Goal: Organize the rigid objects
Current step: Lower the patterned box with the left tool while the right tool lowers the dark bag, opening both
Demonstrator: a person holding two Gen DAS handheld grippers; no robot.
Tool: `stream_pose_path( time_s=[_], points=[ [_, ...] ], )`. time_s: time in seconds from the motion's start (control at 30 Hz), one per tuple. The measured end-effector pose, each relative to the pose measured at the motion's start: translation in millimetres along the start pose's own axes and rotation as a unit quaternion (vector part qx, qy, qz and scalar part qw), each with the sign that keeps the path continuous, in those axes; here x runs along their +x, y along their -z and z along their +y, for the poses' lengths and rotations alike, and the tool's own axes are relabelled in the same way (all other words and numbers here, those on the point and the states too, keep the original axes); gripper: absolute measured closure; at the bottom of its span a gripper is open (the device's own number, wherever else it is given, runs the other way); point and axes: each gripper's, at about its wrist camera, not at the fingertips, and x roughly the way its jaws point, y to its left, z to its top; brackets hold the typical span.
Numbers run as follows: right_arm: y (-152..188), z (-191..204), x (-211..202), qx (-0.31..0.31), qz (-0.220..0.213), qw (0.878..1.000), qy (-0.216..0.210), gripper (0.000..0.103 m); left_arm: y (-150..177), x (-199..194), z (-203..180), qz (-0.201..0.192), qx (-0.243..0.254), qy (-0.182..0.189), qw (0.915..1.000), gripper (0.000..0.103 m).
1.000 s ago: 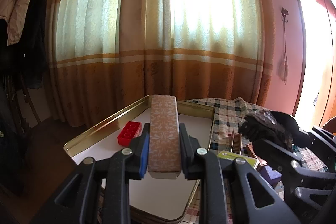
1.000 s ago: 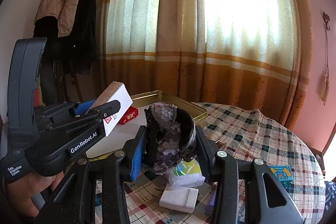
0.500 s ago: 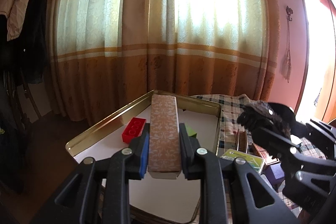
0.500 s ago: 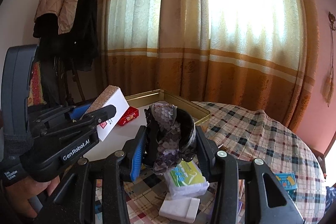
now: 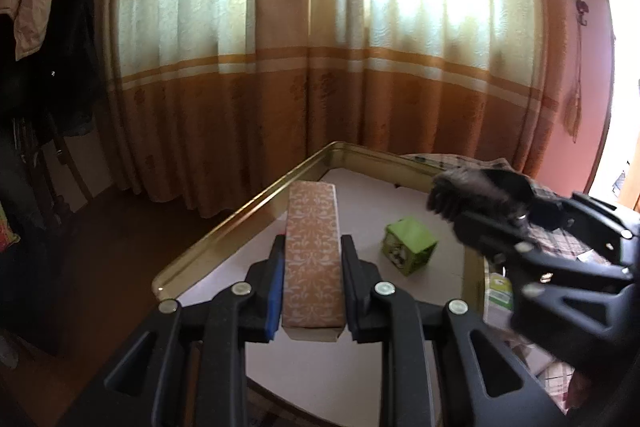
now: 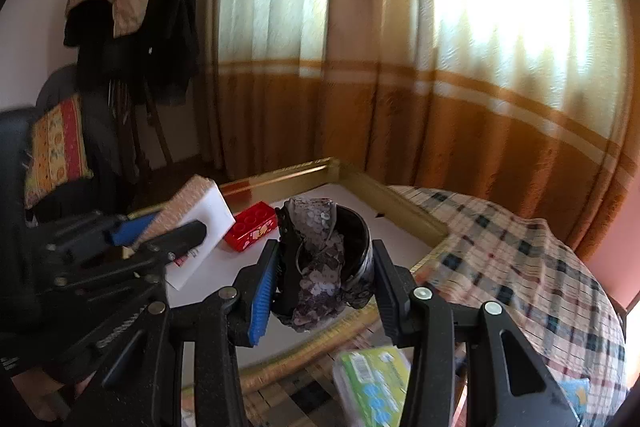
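Left gripper (image 5: 313, 287): jaws are closed on a long patterned box (image 5: 313, 255), which is held lengthwise in the lower centre of the left wrist view, above a gold-rimmed tray (image 5: 240, 215). A green cube (image 5: 408, 245) is seen on the tray's pale floor, right of the box.

Right gripper (image 6: 325, 291): jaws are held narrow, clamped on a dark round container (image 6: 356, 247) with a patterned cloth (image 6: 320, 267) draped over and out of it. This load is seen at lower centre of the right wrist view, over the tray's near right part.

A red block (image 6: 252, 231) is noted on the tray, just left of the container. A green packet (image 6: 374, 383) is seen blurred on the checked tablecloth (image 6: 520, 267), lower right.
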Motion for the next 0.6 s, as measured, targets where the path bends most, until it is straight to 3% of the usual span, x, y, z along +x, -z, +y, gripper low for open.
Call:
stream_pose_path(
  time_s=[0.37,0.47,0.5,0.6],
  points=[
    [5.0,19.8,30.7,-0.024,0.033,0.999,-0.009,0.053,0.5,11.0,10.0,0.018,-0.014,-0.018,0.9996,0.078],
    [4.7,19.0,24.8,-0.018,0.025,0.999,-0.011,0.043,1.0,11.1,13.1,0.019,-0.017,-0.024,0.9994,0.077],
    [5.6,16.3,20.9,-0.014,0.021,1.000,-0.007,0.038,1.0,11.0,14.1,0.020,-0.020,-0.026,0.9993,0.071],
    [10.4,7.7,6.1,-0.003,0.013,1.000,-0.008,0.033,1.0,7.7,17.9,0.015,-0.032,-0.038,0.9986,0.035]
  ],
)
